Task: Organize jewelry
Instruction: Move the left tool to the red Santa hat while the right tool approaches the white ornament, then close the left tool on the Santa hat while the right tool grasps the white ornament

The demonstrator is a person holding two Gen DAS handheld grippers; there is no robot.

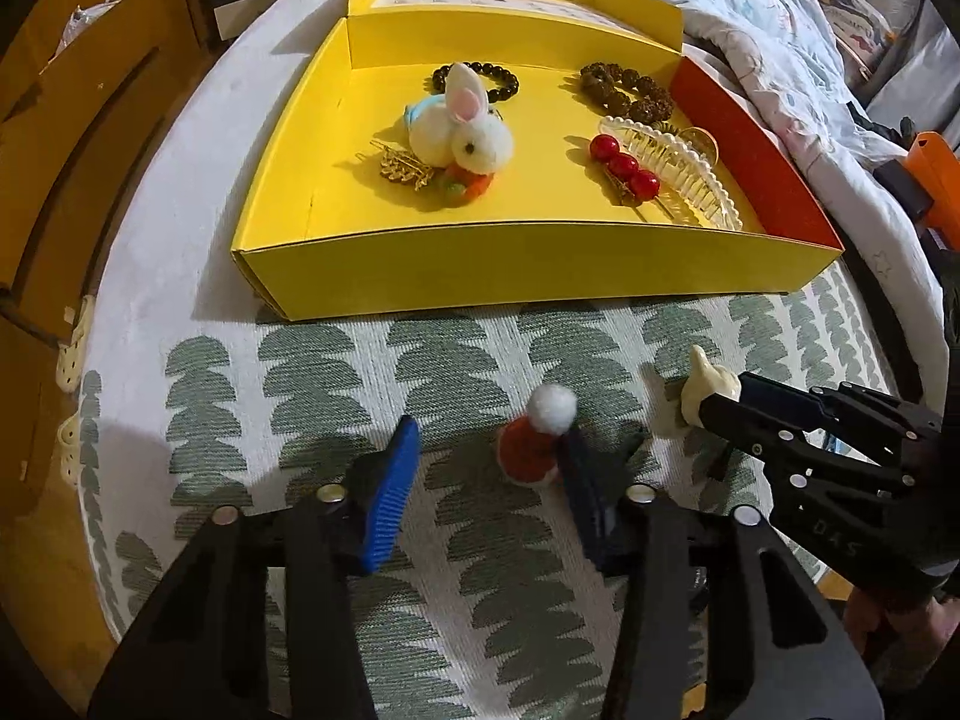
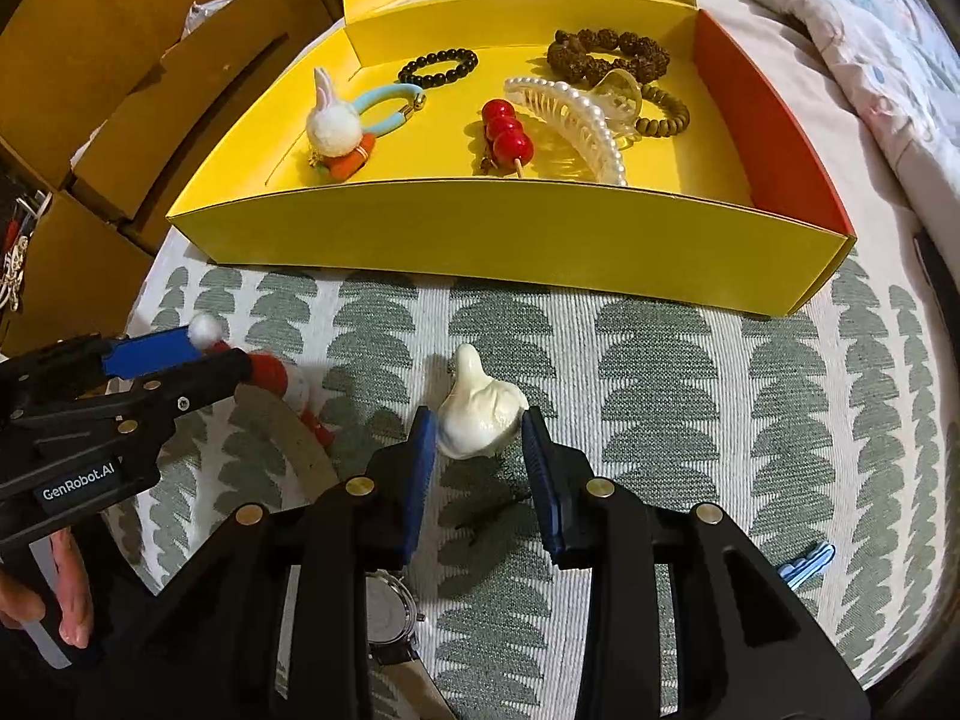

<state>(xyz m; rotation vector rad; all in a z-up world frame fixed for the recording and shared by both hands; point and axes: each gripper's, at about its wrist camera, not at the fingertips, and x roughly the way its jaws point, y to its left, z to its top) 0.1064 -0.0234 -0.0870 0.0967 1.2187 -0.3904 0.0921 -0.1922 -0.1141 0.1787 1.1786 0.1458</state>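
Note:
A red felt Santa hat charm point(image 1: 531, 450) with a white pompom lies on the green-patterned mat. My left gripper point(image 1: 489, 435) is open around it: the right pad touches the hat and the left pad point(image 1: 390, 492) stands apart from it. The right wrist view shows that gripper point(image 2: 222, 354) at the left edge with the hat point(image 2: 270, 369) at its tip. My right gripper point(image 2: 478, 420) is shut on a cream duck-shaped clip point(image 2: 480, 414), both blue pads against its sides. In the left wrist view the clip point(image 1: 705, 384) shows at the right gripper's point(image 1: 711, 408) tip.
The open yellow box point(image 1: 540, 264) point(image 2: 510, 240) behind holds a bunny hair tie point(image 1: 462, 132), bead bracelets, a red-berry pin point(image 1: 624, 168), a pearl claw clip point(image 2: 576, 120) and a gold leaf clip. A wristwatch point(image 2: 390, 618) and a blue clip point(image 2: 807, 564) lie on the mat. A quilt point(image 1: 750, 30) lies right.

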